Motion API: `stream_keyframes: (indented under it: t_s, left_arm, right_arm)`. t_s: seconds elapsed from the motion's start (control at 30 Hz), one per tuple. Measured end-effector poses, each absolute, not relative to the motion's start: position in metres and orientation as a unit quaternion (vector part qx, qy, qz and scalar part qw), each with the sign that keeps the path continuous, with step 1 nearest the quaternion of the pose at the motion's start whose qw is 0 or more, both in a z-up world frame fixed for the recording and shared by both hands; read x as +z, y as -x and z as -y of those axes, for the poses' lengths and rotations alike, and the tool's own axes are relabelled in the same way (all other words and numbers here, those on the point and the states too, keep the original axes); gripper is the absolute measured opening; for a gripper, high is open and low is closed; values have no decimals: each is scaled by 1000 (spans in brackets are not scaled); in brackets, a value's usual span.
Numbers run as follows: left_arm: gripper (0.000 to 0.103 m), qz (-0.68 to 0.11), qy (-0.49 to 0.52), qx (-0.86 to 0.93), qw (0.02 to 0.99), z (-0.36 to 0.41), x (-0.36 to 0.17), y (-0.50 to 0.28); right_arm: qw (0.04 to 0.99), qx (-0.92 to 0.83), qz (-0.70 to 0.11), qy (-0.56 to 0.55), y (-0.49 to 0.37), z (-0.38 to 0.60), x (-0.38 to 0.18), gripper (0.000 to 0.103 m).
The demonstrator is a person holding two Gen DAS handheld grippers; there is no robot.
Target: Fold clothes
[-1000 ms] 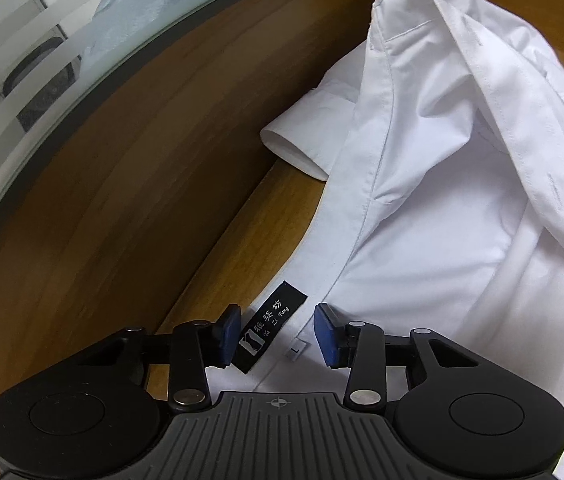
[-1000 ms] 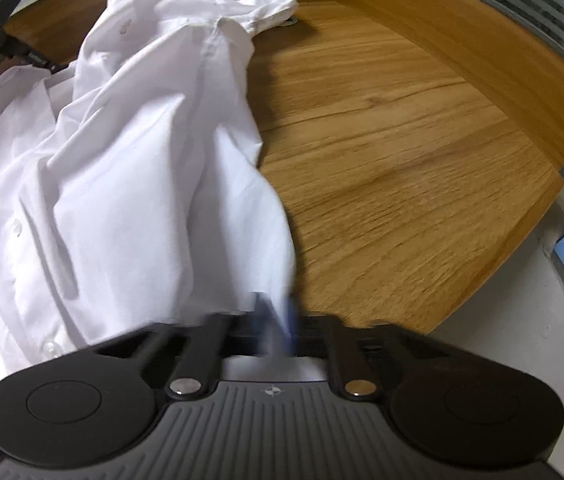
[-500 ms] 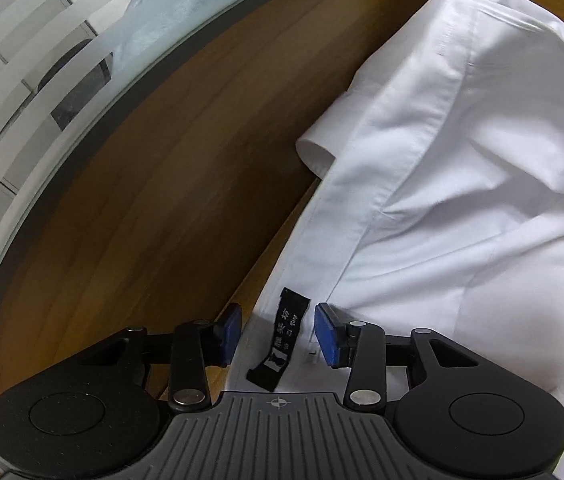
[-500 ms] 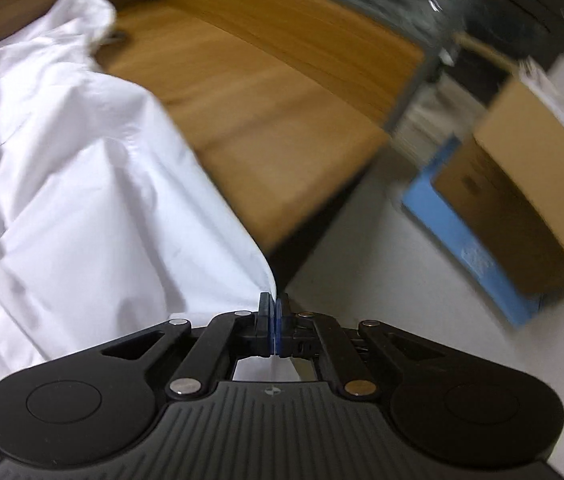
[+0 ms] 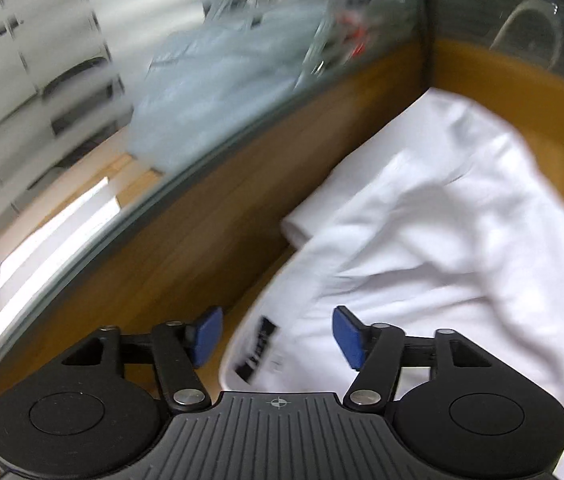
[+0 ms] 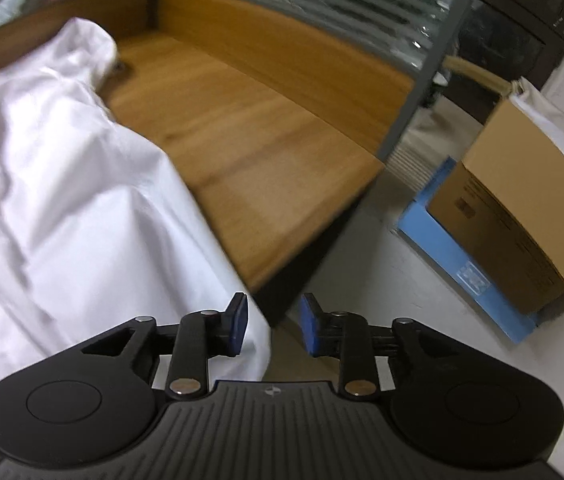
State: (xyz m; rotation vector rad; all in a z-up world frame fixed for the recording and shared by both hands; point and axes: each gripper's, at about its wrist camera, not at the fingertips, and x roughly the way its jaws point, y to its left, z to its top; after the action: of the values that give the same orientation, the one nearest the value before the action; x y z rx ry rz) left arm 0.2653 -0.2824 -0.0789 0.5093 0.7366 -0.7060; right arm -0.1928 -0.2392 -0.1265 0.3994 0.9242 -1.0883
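Observation:
A white button-up shirt (image 5: pixel 442 248) lies spread and rumpled on the wooden desk (image 5: pixel 185 280). Its collar area with a black label (image 5: pixel 259 346) sits between the blue pads of my left gripper (image 5: pixel 277 338), which stands wide open and clasps nothing. In the right wrist view the shirt (image 6: pixel 61 208) covers the left of the desk (image 6: pixel 249 152), its hem corner hanging at the front edge. My right gripper (image 6: pixel 273 324) is open there, the shirt edge beside its left pad, not pinched.
A wooden partition wall (image 5: pixel 201 208) with frosted glass (image 5: pixel 81 80) borders the desk at the back. Off the desk's right edge, a brown cardboard box (image 6: pixel 522 220) rests on a blue box (image 6: pixel 454 256) on the pale floor.
My right gripper was shut on the shirt's hem corner and has opened, letting it go. The left gripper has opened wider and tilted upward; the shirt has settled flatter.

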Motion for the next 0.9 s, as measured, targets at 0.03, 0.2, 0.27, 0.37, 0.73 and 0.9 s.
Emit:
stream_keyframes:
  t_s: [0.03, 0.2, 0.27, 0.37, 0.73, 0.9]
  left_arm:
    - [67, -349, -236, -339, 841, 275, -73, -255]
    - [69, -366, -230, -341, 835, 240, -71, -225]
    - [69, -377, -232, -337, 831, 227, -76, -218]
    - [69, -393, -235, -330, 826, 206, -85, -208]
    - [67, -471, -166, -275, 822, 143, -142, -185]
    - [15, -473, -139, -268, 828, 146, -145, -182]
  right_arm:
    - [744, -487, -420, -182, 192, 236, -123, 41]
    - [771, -444, -422, -175, 183, 214, -116, 50]
    - [779, -428, -423, -173, 178, 203, -115, 55]
    - [790, -407, -426, -172, 169, 184, -114, 58]
    - [788, -388, -439, -188, 166, 129, -118, 68]
    - [781, -390, -447, -193, 171, 120, -123, 69]
